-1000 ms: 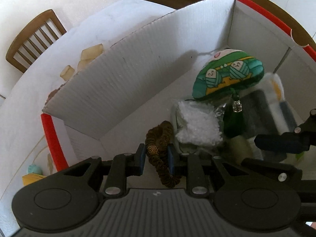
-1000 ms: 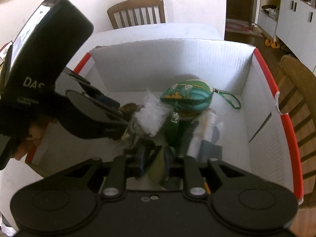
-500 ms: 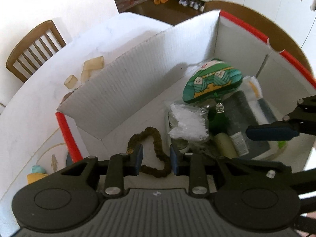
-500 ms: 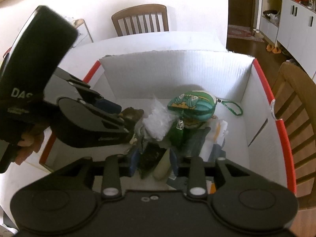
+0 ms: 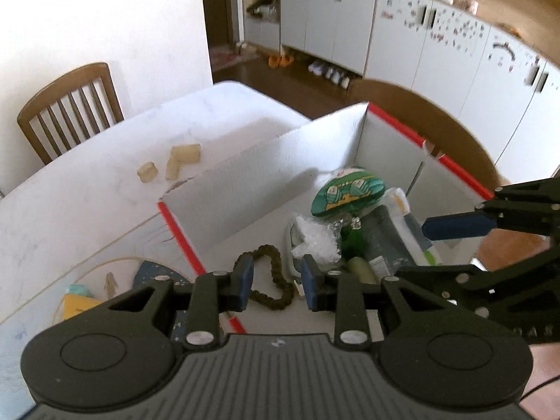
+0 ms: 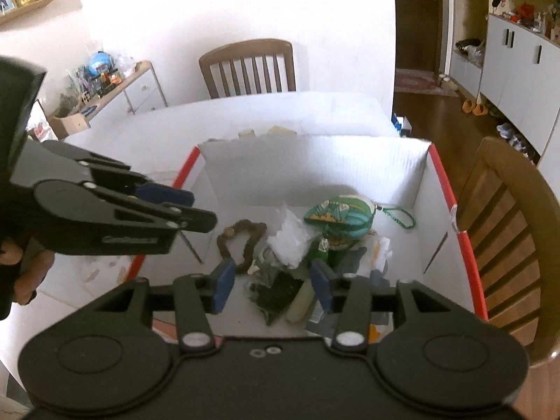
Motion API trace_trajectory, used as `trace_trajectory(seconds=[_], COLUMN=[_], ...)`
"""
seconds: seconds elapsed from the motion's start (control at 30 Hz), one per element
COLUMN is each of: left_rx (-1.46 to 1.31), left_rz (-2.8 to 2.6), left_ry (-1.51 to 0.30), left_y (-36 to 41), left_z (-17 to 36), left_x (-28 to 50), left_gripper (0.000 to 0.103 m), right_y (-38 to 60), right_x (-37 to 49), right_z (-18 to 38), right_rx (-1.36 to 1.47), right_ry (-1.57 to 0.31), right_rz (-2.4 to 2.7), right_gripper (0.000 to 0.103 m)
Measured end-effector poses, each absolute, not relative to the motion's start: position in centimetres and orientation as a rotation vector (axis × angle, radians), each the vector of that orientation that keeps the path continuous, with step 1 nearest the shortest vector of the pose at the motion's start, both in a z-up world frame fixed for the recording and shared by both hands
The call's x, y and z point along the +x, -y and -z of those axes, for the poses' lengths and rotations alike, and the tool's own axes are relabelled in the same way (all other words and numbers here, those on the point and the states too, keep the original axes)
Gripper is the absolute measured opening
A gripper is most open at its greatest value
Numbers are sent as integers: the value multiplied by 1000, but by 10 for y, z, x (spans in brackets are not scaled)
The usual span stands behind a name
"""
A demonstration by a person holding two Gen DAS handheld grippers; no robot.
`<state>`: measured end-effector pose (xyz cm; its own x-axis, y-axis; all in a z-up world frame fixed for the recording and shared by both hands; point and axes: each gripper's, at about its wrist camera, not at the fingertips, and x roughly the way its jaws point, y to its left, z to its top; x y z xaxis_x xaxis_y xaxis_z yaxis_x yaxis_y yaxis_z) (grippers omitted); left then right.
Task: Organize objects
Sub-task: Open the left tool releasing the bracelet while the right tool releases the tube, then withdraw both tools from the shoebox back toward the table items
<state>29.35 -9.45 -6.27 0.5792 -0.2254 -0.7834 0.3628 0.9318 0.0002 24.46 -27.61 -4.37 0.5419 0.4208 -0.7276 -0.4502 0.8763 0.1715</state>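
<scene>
A white cardboard box with red rims [image 5: 245, 189] [image 6: 315, 161] stands on the white table. In it lie a brown bead bracelet [image 5: 271, 280] [image 6: 241, 241], a green patterned pouch [image 5: 350, 194] [image 6: 337, 217], a crumpled clear plastic bag [image 5: 316, 239] [image 6: 290, 241], a green bottle [image 5: 353, 241] and a pale tube [image 6: 299, 304]. My left gripper [image 5: 276, 281] is open and empty above the bracelet. My right gripper [image 6: 271, 283] is open and empty above the box's near side. Each gripper shows in the other's view.
Three pale yellow blocks [image 5: 175, 162] lie on the table [image 5: 87, 192] beyond the box. A yellow item and a dark patterned piece [image 5: 154, 271] lie left of the box. Wooden chairs stand at the far side [image 6: 248, 66] and the right [image 6: 504, 231].
My left gripper opened, let go of the bracelet into the box and rose. My right gripper opened, released the pale tube and pulled up and back.
</scene>
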Motion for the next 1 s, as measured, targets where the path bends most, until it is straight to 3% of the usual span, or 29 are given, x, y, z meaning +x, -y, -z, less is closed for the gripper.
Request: trace_trajectory(seconds=[0.03, 0.07, 0.13, 0.3, 0.37, 0.67, 0.77, 0.9, 1.0], left_rx=[157, 147, 155, 114, 96, 38, 24, -1, -4], left_rz=[347, 348, 340, 327, 320, 291, 282, 264, 248], left_ry=[-884, -875, -857, -815, -795, -731, -718, -712, -697], left_y=[90, 85, 78, 50, 37, -19, -38, -64, -83], left_z=[60, 57, 52, 38, 32, 16, 12, 10, 11], left_x=[290, 285, 277, 256, 248, 221, 213, 206, 201], left_gripper=[32, 45, 57, 58, 67, 77, 85, 87, 98], right_y=[275, 274, 270, 255, 246, 193, 172, 145, 126], right_x=[243, 240, 236, 225, 220, 204, 198, 190, 186], right_z=[42, 39, 34, 20, 16, -2, -7, -12, -13], right_rx=[-35, -33, -34, -36, -34, -75, -93, -121, -140], right_ry=[-848, -842, -828, -809, -803, -772, -759, -744, -736], right_rz=[-515, -512, -503, -475, -468, -454, -454, -454, -448], right_gripper=[52, 53, 55, 56, 59, 78, 82, 86, 89])
